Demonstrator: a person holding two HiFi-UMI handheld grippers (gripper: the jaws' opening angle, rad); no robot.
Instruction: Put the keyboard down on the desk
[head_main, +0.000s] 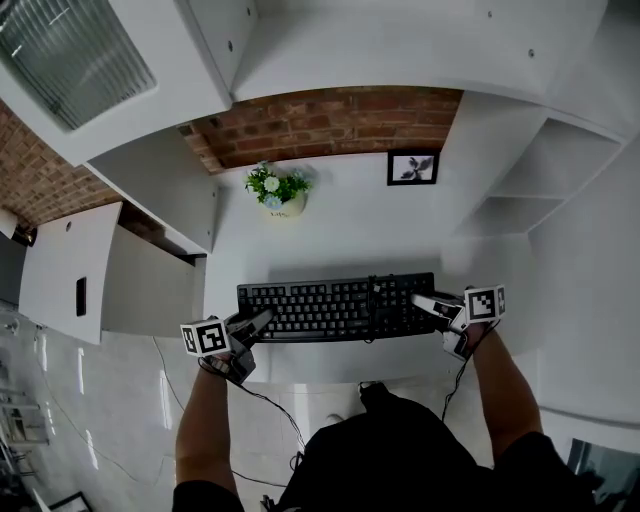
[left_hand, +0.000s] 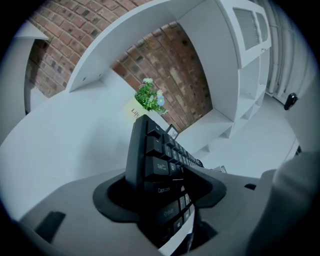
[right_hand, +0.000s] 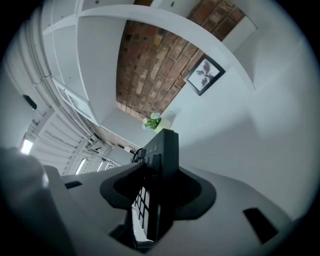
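— What stands at the back?
— Ahead of me, a small green plant with white and blue flowers in a pale pot (head_main: 276, 190) stands upright. To its right is a black-framed picture of a leaf (head_main: 412, 168), close by the red brick wall (head_main: 330, 118).
— And at the sides?
— To my left, a white cabinet with a dark slot handle (head_main: 70, 270) above glossy pale floor tiles (head_main: 110, 400). To my right, white open shelves (head_main: 560, 170).

Matt plastic keyboard (head_main: 335, 307), smooth white desk (head_main: 340, 235), rough brick wall (head_main: 330, 120)
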